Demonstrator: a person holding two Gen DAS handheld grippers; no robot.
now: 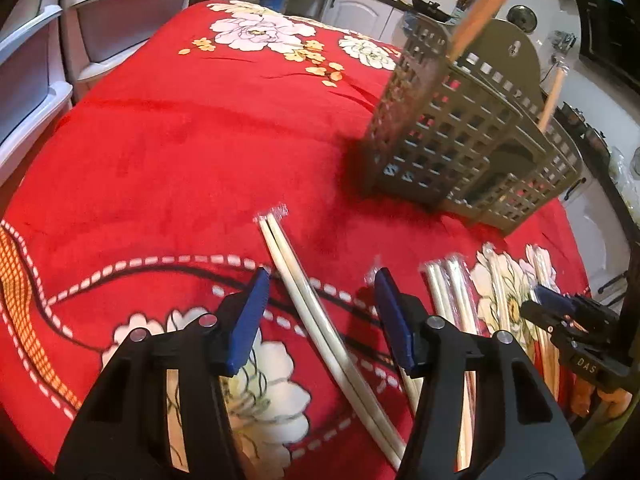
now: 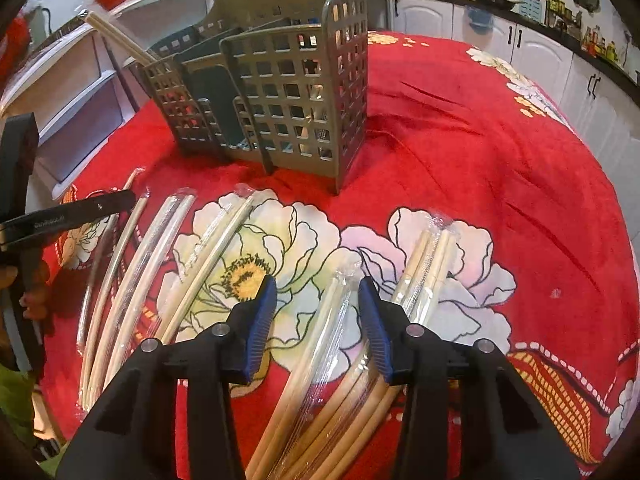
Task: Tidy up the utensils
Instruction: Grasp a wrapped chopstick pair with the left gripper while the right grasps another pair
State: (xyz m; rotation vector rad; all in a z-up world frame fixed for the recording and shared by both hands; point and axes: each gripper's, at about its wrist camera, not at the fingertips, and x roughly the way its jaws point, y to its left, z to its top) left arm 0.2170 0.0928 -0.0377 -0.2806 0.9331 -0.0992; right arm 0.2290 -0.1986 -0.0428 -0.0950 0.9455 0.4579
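Chopsticks: pale wooden chopstick pairs in clear plastic sleeves lie side by side on the counter, in front of the holder; one wrapped pair (image 1: pixel 316 320) sits right between the left tool's jaws, another wrapped pair (image 2: pixel 320 332) between the right tool's.
Holder: grey plastic lattice utensil holder (image 2: pixel 280 92) stands upright beyond the sleeves, with a couple of wooden sticks already leaning out of its compartments.
Counter: covered by a red floral cloth (image 1: pixel 180 140), soft and a bit rumpled.
Left tool: left tool (image 1: pixel 322 278), blue pads about half spread, straddling its pair; the pads stand clear of the sleeve on both sides, nothing gripped yet.
Right tool: right tool (image 2: pixel 318 290), jaws narrower than half, either side of its sleeve; a small gap shows at each pad, so I call it not yet clamped.
Risk: slick plastic could let a pair slide or swing out of a pinch, likelier if caught near one end.
Risk: neighbouring sleeves lie just beside the right tool's target, so a pad could snag two packets.
Risk: a pad may dig into the soft cloth and drag it.
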